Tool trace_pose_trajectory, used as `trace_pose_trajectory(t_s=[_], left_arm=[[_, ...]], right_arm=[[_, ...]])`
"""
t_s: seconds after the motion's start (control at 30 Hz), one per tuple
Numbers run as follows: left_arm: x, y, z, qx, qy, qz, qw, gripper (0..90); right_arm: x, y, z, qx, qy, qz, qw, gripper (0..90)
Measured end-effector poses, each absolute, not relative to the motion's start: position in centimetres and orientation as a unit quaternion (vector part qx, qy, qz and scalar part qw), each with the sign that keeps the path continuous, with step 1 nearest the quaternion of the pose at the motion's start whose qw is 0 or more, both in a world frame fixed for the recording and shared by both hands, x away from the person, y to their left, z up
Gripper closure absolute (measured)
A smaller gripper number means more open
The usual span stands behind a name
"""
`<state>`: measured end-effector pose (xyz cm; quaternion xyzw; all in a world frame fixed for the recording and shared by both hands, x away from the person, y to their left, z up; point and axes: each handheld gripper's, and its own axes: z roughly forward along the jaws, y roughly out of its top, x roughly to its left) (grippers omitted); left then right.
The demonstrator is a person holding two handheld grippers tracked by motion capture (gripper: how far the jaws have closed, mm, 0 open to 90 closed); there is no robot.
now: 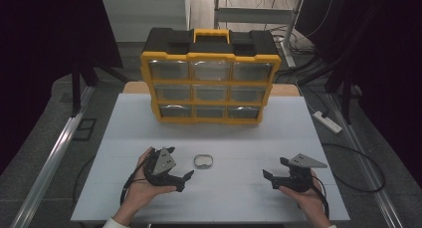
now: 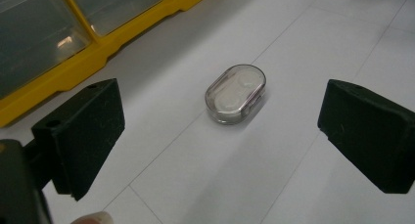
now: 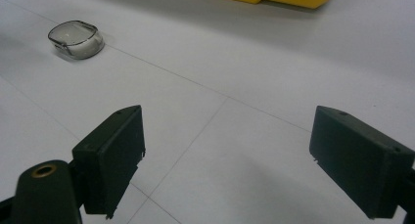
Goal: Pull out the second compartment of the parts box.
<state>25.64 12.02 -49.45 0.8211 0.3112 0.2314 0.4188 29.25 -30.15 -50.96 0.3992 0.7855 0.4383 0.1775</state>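
Approach step: left hand-held gripper (image 2: 220, 136) gapes wide, aimed at the clear oval case (image 2: 236, 93) lying on the counter (image 1: 249, 138), untouched. Right hand-held gripper (image 3: 225, 165) wide too, holding nothing. Next: advance, straddle case, close.

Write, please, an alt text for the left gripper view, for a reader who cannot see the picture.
A small clear oval case with something white inside lies on the white table, ahead of and between the wide-open jaws of the left gripper, which does not touch it. The yellow organizer with clear drawers crosses the upper left corner.
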Motion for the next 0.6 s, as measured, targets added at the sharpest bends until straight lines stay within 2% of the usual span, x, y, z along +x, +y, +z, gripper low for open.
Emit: trace_pose_trajectory(t_s=[0.6], left_arm=[[25.6,10.8,-49.0,0.833,0.266,0.271,0.402,4.5]], right_arm=[[29.2,-30.2,-50.9,0.401,0.785,0.439,0.177,12.5]])
